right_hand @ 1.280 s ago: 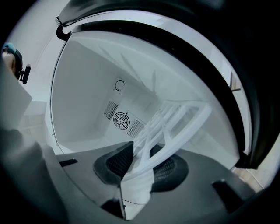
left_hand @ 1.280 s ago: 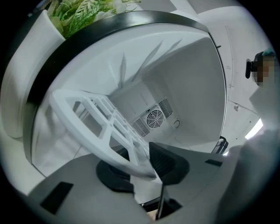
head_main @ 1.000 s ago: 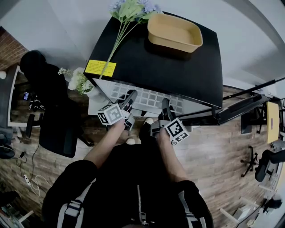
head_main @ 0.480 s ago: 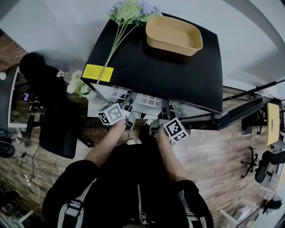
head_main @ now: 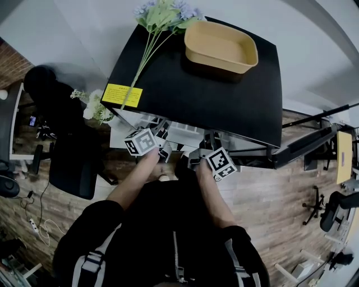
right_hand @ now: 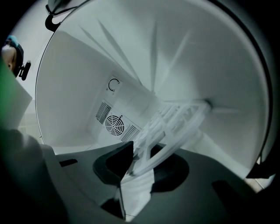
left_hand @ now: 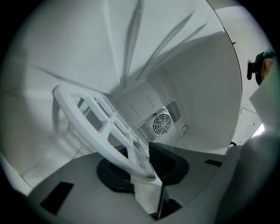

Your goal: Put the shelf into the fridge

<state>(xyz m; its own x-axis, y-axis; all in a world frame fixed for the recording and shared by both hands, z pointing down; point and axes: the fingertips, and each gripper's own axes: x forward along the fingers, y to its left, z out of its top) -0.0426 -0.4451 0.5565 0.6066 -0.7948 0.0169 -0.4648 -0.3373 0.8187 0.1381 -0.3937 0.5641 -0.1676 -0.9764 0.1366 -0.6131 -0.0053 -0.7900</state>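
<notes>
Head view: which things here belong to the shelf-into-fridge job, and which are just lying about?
In the job:
shelf, clamped by the left gripper and the right gripper
fridge

Lying about:
tan tray and flowers, on the fridge top
office chair and white flowers, beside the fridge

Support: black fridge top (head_main: 224, 95). On it: tan tub (head_main: 220, 46), artificial flowers (head_main: 160, 17) lying flat, yellow label (head_main: 121, 95).

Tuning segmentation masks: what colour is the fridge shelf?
White shelf, with grid cutouts; shows best in the left gripper view.
</notes>
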